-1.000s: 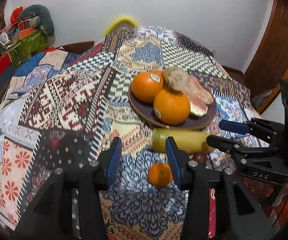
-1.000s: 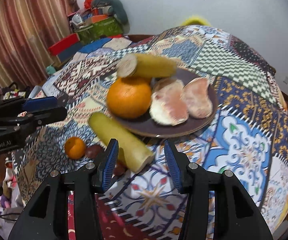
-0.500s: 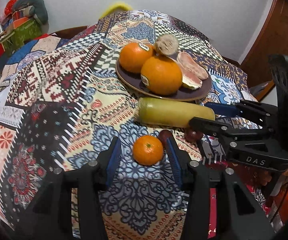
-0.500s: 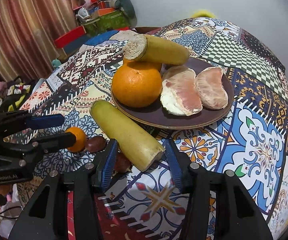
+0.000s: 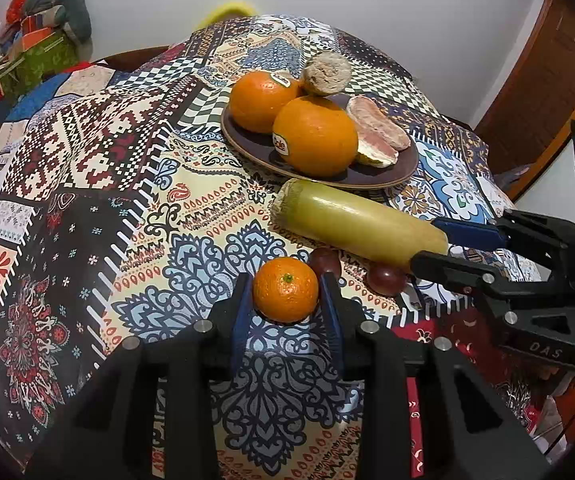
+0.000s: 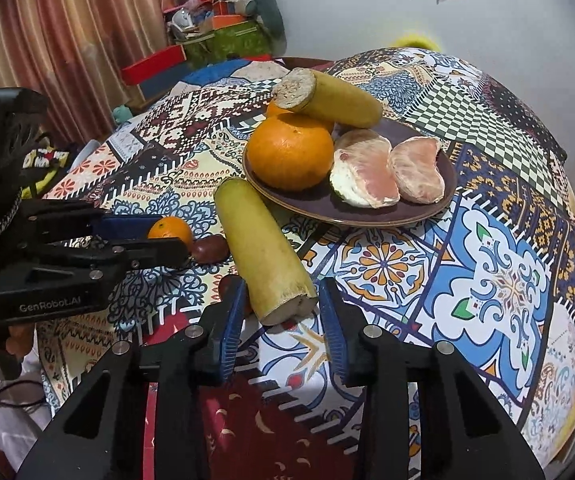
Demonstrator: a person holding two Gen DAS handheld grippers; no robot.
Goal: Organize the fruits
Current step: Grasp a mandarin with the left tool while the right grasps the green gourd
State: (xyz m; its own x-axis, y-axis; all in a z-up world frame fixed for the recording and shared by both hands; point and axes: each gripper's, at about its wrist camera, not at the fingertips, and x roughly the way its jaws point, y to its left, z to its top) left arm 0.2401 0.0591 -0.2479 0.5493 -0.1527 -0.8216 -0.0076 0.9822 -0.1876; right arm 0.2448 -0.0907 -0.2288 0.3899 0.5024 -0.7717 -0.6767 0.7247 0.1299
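Observation:
A small mandarin [image 5: 285,289] lies on the patterned cloth between the fingers of my left gripper [image 5: 286,298], whose pads sit close on both sides; the jaws look open around it. It also shows in the right wrist view [image 6: 170,232]. A yellow-green cane piece [image 6: 264,255] lies on the cloth, its cut end between the open fingers of my right gripper [image 6: 281,304]; it also shows in the left wrist view [image 5: 357,227]. A brown plate [image 6: 427,210] holds two oranges [image 5: 314,141], a second cane piece [image 6: 329,98] and two pomelo segments [image 6: 387,174].
Two dark red grapes [image 5: 385,279] lie on the cloth beside the cane piece and the mandarin. The table has a rounded edge falling away at the front. Boxes and clutter [image 6: 223,36] stand by the curtain at the back left. A wooden door [image 5: 543,80] is at the right.
My left gripper moved forward until the mandarin sits between its fingers. My right gripper moved forward until the cane's cut end lies between its fingers. Both pairs of jaws have narrowed.

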